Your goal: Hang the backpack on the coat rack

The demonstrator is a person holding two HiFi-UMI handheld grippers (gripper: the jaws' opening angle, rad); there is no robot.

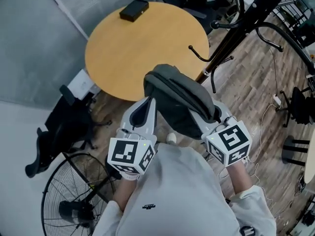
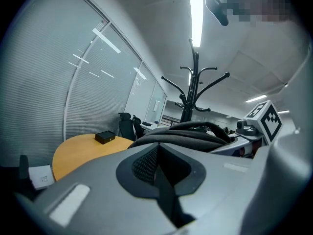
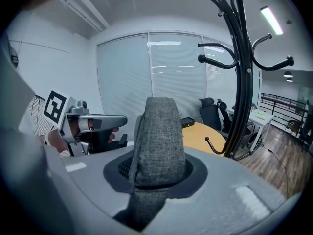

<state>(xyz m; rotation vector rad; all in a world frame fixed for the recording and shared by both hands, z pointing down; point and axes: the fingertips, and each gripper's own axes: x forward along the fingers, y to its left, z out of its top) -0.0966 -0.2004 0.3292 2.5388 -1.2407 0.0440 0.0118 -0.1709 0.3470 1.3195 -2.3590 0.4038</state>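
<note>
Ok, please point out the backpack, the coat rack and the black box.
backpack (image 1: 179,100), head view, on its grey top fabric.
coat rack (image 3: 240,92), right gripper view, on its black pole.
black box (image 1: 134,10), head view, on its top face.

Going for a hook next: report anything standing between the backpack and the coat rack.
Nothing visible does. The backpack is held up just short of the coat rack, with open space between; the round table lies beside that path, not across it.

The left gripper (image 2: 157,163) has its grey jaws closed on a thin dark strap (image 2: 168,202) of the dark grey fabric backpack (image 2: 181,133), in front of the black metal coat rack (image 2: 193,89). Left of the rack stands a round wooden table (image 2: 80,151).
</note>
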